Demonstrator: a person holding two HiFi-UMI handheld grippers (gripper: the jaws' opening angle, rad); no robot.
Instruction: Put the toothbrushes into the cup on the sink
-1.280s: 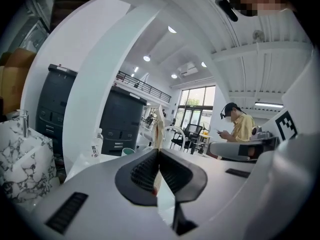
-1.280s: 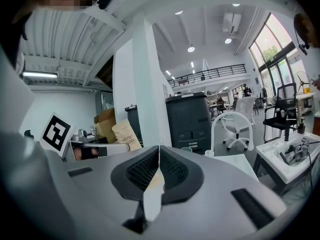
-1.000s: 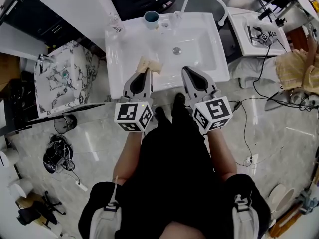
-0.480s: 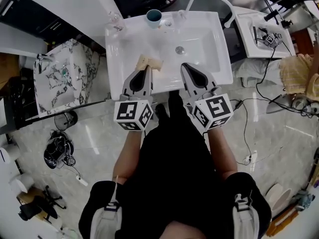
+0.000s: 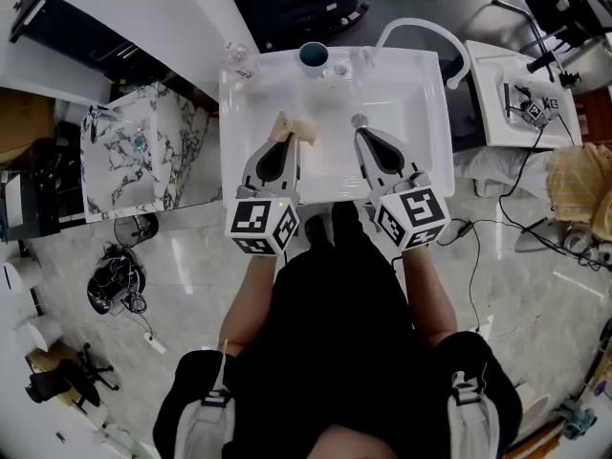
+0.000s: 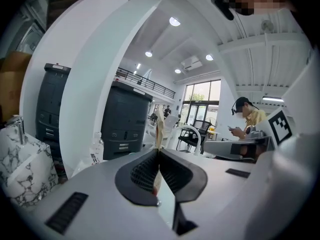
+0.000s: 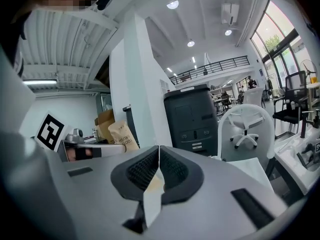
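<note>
A teal cup (image 5: 313, 57) stands at the back rim of the white sink (image 5: 239, 103). My left gripper (image 5: 285, 140) hangs over the basin's left part, shut on a brown paper toothbrush pack (image 5: 292, 126) that sticks out past its tips. The left gripper view shows that pack (image 6: 160, 126) edge-on between the closed jaws. My right gripper (image 5: 363, 134) is over the basin just in front of the drain (image 5: 359, 120), shut, with nothing seen in it. In the right gripper view the pack (image 7: 123, 135) shows at the left.
A clear bottle (image 5: 239, 60) stands at the sink's back left corner and a small glass (image 5: 340, 67) sits beside the cup. A marble-patterned block (image 5: 134, 156) stands left of the sink. A white chair back (image 5: 426, 32) and a second white stand (image 5: 521, 98) are at the right.
Both grippers have moved forward from the sink's front edge to over the basin, closer to the cup. The left one still holds the pack.
</note>
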